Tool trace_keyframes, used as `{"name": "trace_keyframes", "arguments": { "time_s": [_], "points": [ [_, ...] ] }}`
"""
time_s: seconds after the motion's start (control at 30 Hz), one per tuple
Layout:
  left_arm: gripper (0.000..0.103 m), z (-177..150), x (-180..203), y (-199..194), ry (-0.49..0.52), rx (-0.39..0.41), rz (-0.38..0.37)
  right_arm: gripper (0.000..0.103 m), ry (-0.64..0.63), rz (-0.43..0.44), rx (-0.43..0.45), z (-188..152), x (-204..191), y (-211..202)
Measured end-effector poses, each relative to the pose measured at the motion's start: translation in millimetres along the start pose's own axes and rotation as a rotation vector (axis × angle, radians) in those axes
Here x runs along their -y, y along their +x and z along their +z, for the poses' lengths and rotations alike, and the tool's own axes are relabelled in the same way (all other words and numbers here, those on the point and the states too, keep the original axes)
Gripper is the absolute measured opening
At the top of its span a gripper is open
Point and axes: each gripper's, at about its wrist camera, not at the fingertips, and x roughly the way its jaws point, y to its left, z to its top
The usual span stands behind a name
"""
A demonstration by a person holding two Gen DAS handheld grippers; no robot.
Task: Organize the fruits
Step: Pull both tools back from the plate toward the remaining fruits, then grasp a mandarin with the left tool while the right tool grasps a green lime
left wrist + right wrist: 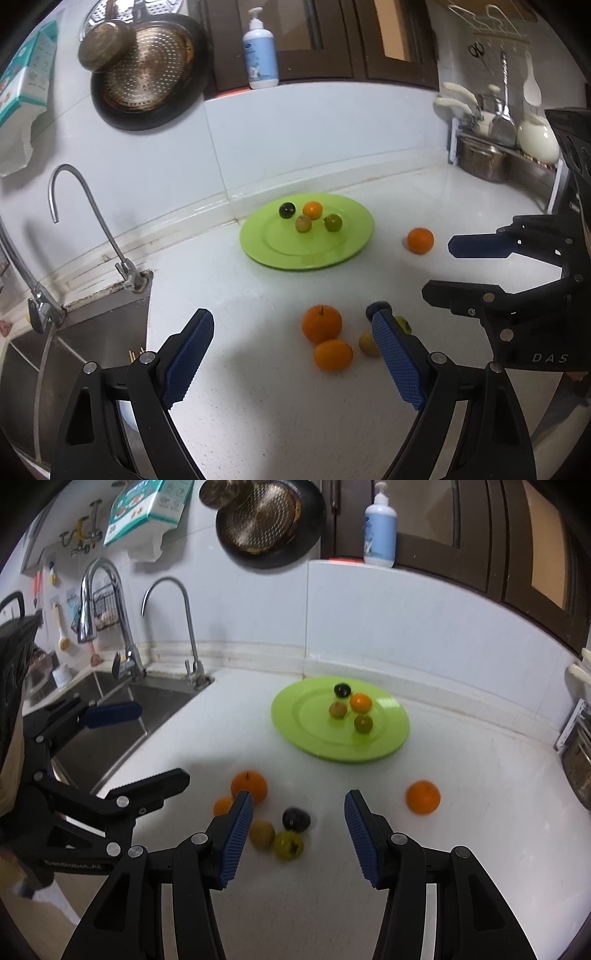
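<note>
Left gripper [291, 332]: jaws spread wide, nothing between the pads, angled down over the near cluster of loose fruit; the width suits the large orange [321, 323] beneath it.

Right gripper [299, 814]: jaws parted more narrowly, empty, poised above the dark plum [295, 819] and green fruit [288, 845]; a gap fit for small pieces.

Near cluster, on the white counter [258, 398]: large orange, smaller orange [333, 355] touching it, tan fruit [261, 833], green fruit, dark plum, close together.

Stray orange [423, 796]: alone, well apart to the right.

Green plate [258, 243]: by the back wall, holding four small fruits grouped together, apparently the collection point.
</note>
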Motion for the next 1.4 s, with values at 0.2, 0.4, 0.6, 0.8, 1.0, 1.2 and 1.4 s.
{"name": "trace_keyframes", "arguments": {
  "time_s": [0.2, 0.4, 0.6, 0.8, 1.0, 1.2, 1.4],
  "points": [
    [0.086, -10.1, 6.6, 15.3, 0.059, -0.035, -0.037, 0.052, -0.018, 0.003, -0.055, -13.5, -0.7, 12.4],
    [0.076, -17.7, 10.9, 33.1, 0.083, -0.088, -0.072, 0.052, -0.023, 0.027, -0.109, -21.3, 1.5, 28.4],
    [0.064, -24.9, 12.3, 51.0, 0.066, -0.151, -0.132, 0.052, -0.02, 0.05, -0.15, -26.0, 3.1, 43.0],
    [0.058, -27.5, 15.0, 63.5, 0.055, -0.194, -0.183, 0.047, -0.009, 0.079, -0.188, -28.6, 5.9, 56.1],
    [0.048, -28.1, 15.2, 74.1, 0.031, -0.229, -0.221, 0.041, 0.006, 0.12, -0.224, -31.9, 7.4, 68.4],
    [0.043, -26.0, 15.8, 77.6, 0.014, -0.23, -0.227, 0.036, 0.03, 0.147, -0.232, -33.7, 11.5, 74.2],
    [0.037, -25.7, 11.3, 81.0, -0.015, -0.234, -0.218, 0.03, 0.036, 0.16, -0.235, -33.1, 12.3, 80.8]
  ]
}}
